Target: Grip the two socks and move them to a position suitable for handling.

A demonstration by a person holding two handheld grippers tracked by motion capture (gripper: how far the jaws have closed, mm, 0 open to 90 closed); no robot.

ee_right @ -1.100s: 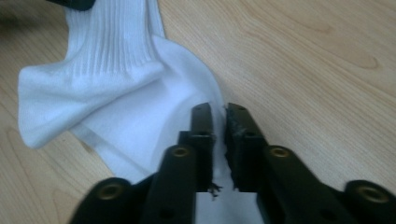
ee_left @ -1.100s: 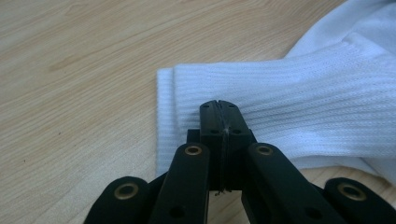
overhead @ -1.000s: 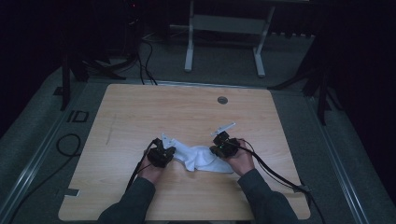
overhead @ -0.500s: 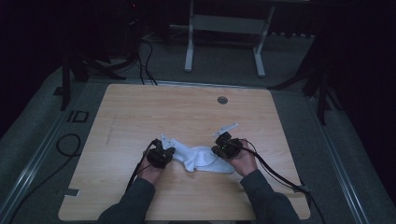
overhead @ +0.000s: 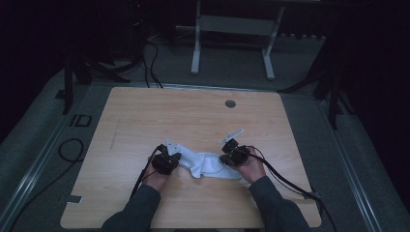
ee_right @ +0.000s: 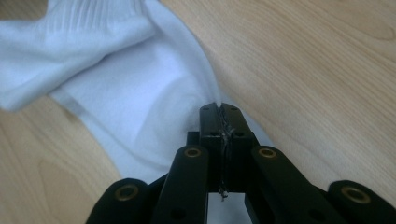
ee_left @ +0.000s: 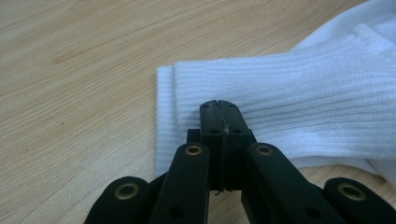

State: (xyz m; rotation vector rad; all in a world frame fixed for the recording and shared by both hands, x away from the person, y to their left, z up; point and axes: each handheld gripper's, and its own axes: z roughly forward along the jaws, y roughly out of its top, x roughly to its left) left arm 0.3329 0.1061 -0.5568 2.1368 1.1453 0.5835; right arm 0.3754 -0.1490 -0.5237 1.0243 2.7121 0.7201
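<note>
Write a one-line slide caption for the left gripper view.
Left gripper, jaws shut, pinching the ribbed cuff of a white sock lying on the wooden table.

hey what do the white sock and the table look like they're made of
The sock looks like soft knitted fabric, probably cotton or a blend: fine ribbing runs along its cuff and the foot part is smoother and matte. The table looks like light wood or a wood-look laminate: pale grain streaks, smooth flat surface, slight sheen. Which of the two can't be told from the look.
</note>
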